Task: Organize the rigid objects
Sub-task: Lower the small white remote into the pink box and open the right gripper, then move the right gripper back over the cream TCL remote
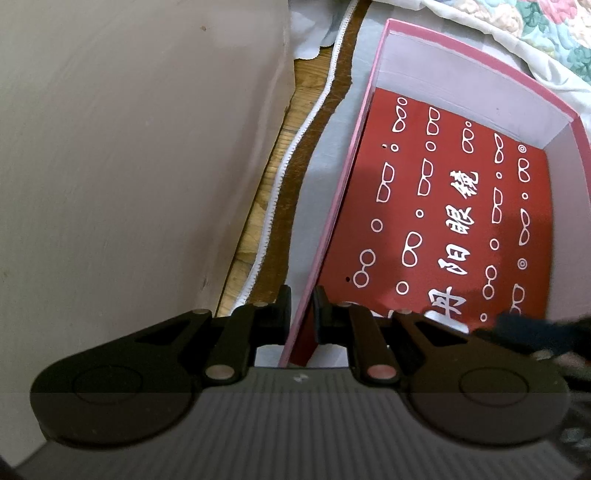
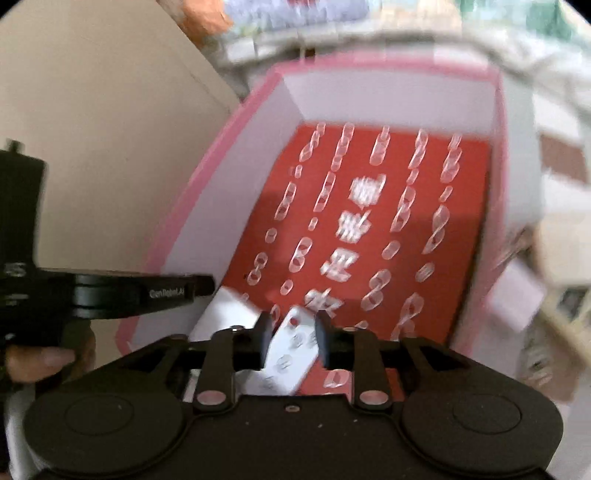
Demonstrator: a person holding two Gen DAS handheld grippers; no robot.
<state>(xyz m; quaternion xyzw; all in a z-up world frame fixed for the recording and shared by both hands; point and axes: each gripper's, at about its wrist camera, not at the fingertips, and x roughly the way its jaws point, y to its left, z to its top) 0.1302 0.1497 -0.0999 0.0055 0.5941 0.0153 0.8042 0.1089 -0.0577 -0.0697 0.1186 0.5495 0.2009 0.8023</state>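
The left gripper [image 1: 301, 306] has its jaws drawn close on the pink wall of the box [image 1: 334, 206], pinching the near stretch of that wall between the pads. One finger sits outside the box, the other inside over the red floor. From the right wrist view the same left gripper [image 2: 199, 286] shows as a black body reaching in from the left to the box's near left wall, with a hand [image 2: 40, 360] around its grip below.

The right gripper [image 2: 291, 332] points down into the near end of the box. Its jaws stand partly apart, and a blister pack [image 2: 291, 354], silvery with round pockets, lies tilted between them. The right finger appears to touch the pack's edge; on the left a dark gap shows, so the pads are not pressing it. This view is blurred, and whether the pack rests on the floor of the box I cannot tell. A white flat piece [image 2: 225, 314] lies just left of the pack, by the near left wall.

Beyond, the box floor is red with white glasses outlines and a column of white characters. Its inner walls are white.

Outside the box, a pale cloth with a zigzag edge [image 1: 291, 155] runs beside it over wood [image 1: 258, 225]. A floral quilt [image 1: 535, 33] lies past the far corner.
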